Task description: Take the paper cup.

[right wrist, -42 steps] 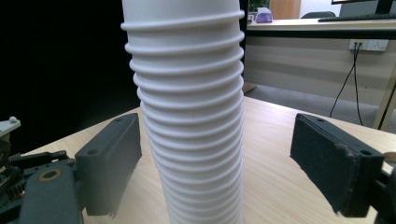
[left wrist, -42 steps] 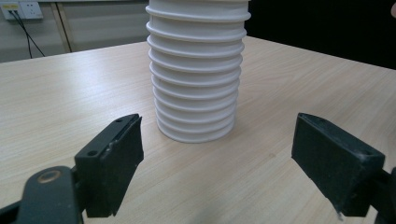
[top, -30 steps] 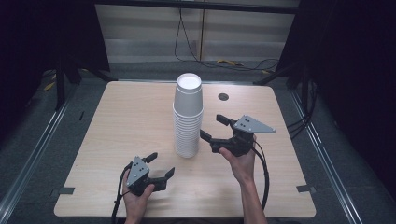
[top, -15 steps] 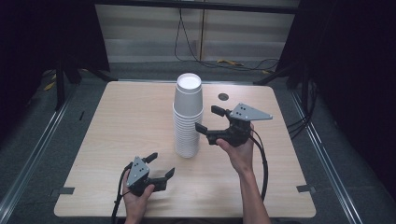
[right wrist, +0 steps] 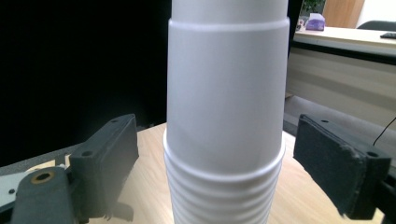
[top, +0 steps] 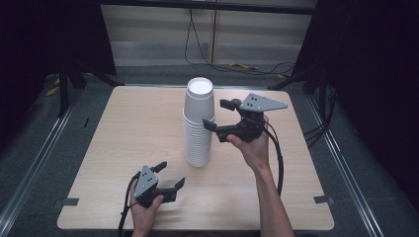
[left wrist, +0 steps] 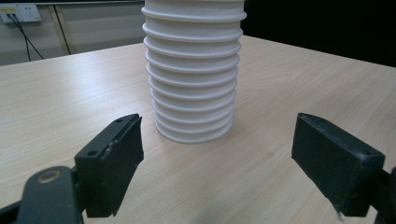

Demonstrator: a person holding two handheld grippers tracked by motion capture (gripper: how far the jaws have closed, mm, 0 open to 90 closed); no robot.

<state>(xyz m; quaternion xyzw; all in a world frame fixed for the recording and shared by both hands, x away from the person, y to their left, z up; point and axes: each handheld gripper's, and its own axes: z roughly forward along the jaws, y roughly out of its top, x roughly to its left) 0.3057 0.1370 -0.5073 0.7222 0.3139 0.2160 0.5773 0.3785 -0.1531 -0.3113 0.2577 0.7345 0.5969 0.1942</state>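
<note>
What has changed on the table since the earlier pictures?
The right gripper rose beside the stack of white paper cups, from its lower part to near the top cup, jaws open and holding nothing. The left gripper and the stack stayed in place.

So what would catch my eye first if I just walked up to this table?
A tall stack of white paper cups stands near the middle of the wooden table. To its right, a raised hand aims the right gripper at the top cup, jaws open. The left gripper rests low at the near edge, jaws apart, holding nothing.
</note>
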